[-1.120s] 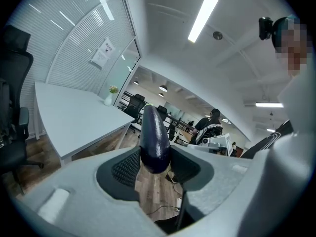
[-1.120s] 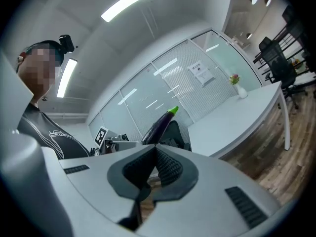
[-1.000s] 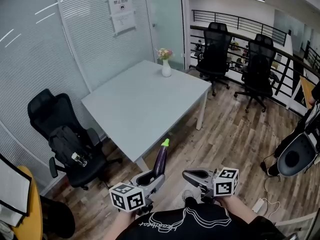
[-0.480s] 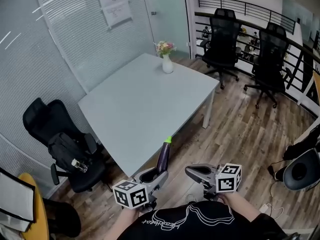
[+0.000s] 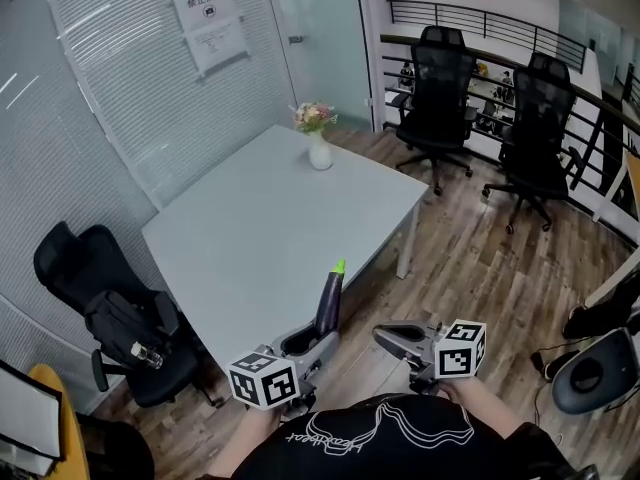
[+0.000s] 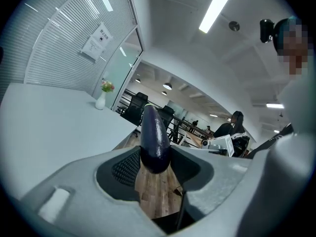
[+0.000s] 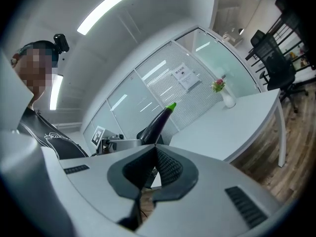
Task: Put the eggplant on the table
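While the left tongs (image 5: 308, 345) clamp the eggplant (image 5: 329, 303) by the table (image 5: 250, 238) corner, the right tongs (image 5: 393, 336) are closed, empty; a far-edge vase (image 5: 319, 155) holds flowers (image 5: 314, 116).

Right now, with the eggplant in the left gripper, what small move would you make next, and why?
Probably carry the left gripper forward over the table: it is shut on the eggplant, which stands upright beside the table's near edge, over wooden floor, so releasing here would likely drop it.
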`<state>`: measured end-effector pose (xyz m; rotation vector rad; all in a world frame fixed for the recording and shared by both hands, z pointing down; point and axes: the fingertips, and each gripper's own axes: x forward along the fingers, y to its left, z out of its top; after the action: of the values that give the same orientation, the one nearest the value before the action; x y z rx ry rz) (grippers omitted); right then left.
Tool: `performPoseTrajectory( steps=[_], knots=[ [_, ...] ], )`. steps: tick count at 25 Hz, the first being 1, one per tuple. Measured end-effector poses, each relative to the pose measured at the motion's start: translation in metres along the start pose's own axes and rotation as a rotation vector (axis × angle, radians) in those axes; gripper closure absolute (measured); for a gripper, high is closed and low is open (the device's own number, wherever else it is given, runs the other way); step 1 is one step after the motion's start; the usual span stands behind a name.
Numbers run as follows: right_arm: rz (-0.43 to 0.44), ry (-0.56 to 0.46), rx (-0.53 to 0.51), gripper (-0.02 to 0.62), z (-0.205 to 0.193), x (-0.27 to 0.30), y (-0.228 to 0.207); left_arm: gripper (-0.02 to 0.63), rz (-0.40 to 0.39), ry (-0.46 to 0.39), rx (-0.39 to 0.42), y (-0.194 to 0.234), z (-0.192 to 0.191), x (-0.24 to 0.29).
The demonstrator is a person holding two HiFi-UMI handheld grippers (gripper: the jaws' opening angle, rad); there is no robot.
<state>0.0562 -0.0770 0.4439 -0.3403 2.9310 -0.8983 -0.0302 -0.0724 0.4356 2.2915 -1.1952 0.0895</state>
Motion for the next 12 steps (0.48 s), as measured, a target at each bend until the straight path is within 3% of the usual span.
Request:
performPoseTrajectory(
  steps=[5, 12],
  knots=[
    [0.019, -0.015, -0.042, 0.591, 0.017, 0.006, -0.007, 0.41, 0.003, -0.029, 0.035, 0.006, 0.017, 0.008],
    [0.008, -0.018, -0.019, 0.591, 0.027, 0.016, -0.032, 0.41, 0.021, -0.035, 0.022, 0.032, 0.03, 0.023]
  ],
)
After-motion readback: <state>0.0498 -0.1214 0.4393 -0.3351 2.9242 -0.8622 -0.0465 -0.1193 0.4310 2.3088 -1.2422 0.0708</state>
